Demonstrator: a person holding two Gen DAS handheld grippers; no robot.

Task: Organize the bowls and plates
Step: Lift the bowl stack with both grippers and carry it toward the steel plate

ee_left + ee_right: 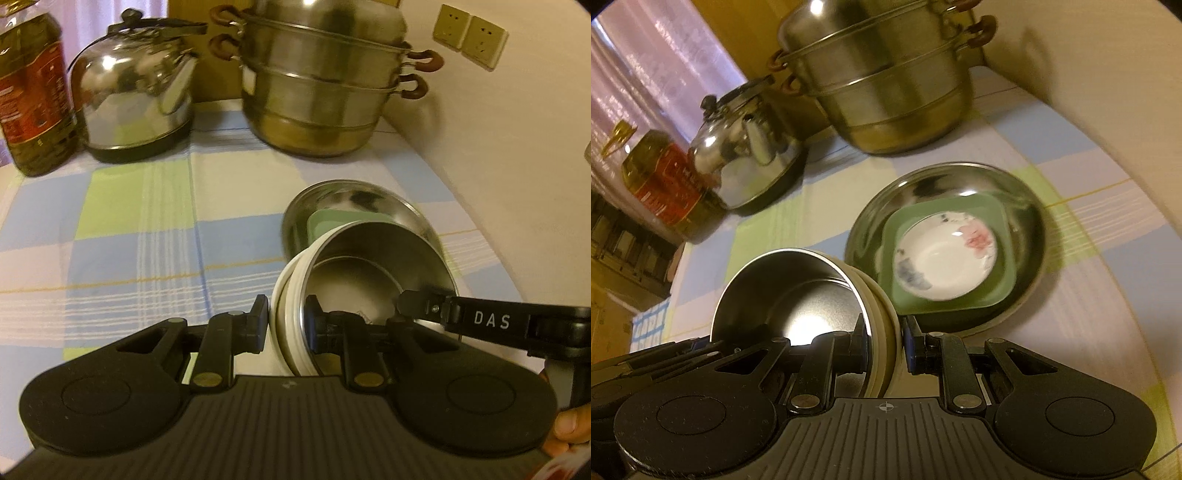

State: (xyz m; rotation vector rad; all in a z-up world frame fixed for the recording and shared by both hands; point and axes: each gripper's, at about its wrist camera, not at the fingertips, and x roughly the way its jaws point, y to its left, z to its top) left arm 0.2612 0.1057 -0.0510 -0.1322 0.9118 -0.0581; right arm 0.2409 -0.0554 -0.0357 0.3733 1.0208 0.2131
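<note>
Both grippers hold one steel bowl with a cream outer wall (pixel 369 266) (pixel 798 284), tilted, above the checked tablecloth. My left gripper (pixel 286 325) is shut on its left rim. My right gripper (pixel 884 343) is shut on its right rim and reaches in from the right in the left wrist view (pixel 410 299). Just beyond the bowl a wide steel plate (pixel 1027 206) (pixel 406 210) lies on the cloth. It holds a square green dish (pixel 1001 284) with a white flowered saucer (pixel 945 258) inside.
At the back stand a stacked steel steamer pot (pixel 317 88) (pixel 886 85), a steel kettle (pixel 136 96) (pixel 750 158) and an oil bottle (pixel 33 96) (pixel 665 184). A cream wall (pixel 517 147) runs along the table's right side, with sockets (pixel 469 37).
</note>
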